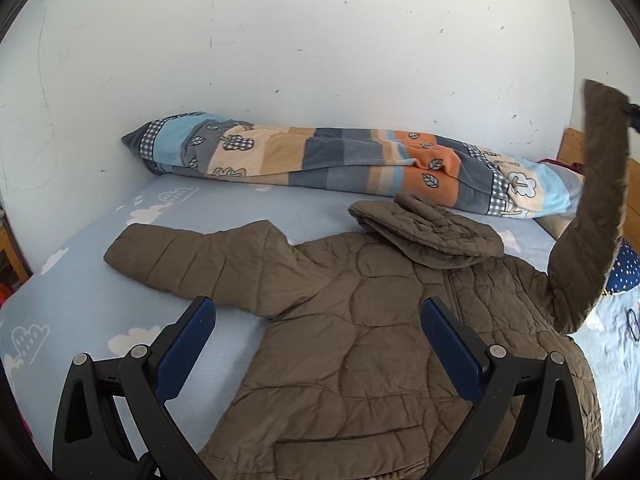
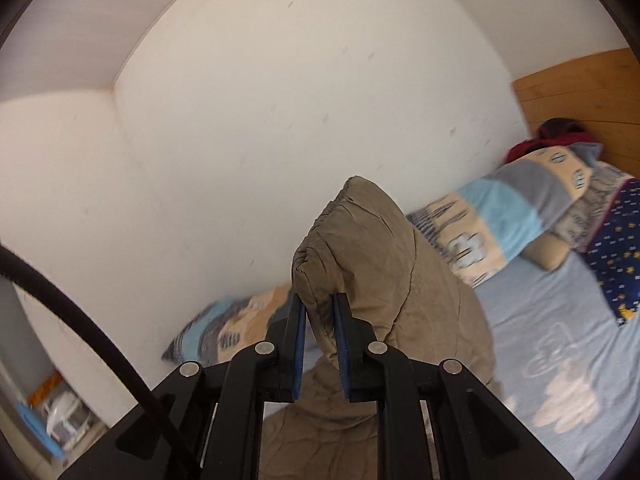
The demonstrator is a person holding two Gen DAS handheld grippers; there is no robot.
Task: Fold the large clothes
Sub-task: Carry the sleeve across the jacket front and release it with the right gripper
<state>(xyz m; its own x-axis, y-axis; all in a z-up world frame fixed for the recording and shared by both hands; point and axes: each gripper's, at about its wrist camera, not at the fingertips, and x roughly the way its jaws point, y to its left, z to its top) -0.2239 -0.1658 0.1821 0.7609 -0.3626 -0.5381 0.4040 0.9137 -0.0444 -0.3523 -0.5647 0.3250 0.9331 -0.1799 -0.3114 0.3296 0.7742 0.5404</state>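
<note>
Currently your right gripper (image 2: 319, 312) has its blue pads pinched on the cuff end of the jacket's right sleeve (image 2: 360, 248), with a fold of brown quilted fabric squeezed between them. You hold it near the cuff, presumably, so the whole sleeve hangs as one length and can be swung across the body in a single fold.

From the left wrist view the same sleeve (image 1: 592, 208) stands high above the bed, rising from the shoulder at the right edge of frame; only a sliver of the gripper holding it shows there.

Your left gripper (image 1: 318, 316) hovers over the jacket's (image 1: 360, 344) chest with fingers spread wide and nothing between them. It does not appear to touch the fabric, though contact cannot be ruled out from this angle. Likely reason for that station: it is ready to press the torso down so the lifted sleeve does not drag the body along.

The jacket lies front up on the light blue sheet (image 1: 80, 304), zipper facing you, hood (image 1: 428, 232) folded flat at the collar, left sleeve (image 1: 180, 264) stretched out sideways toward the wall (image 1: 280, 60). A striped rolled blanket (image 1: 340, 164) lies along that wall, beyond the hood.

Judgement: early in the fold. Neither sleeve is laid over the torso yet.

Risk: padded fabric is springy, so the sleeve may slide off once released.
</note>
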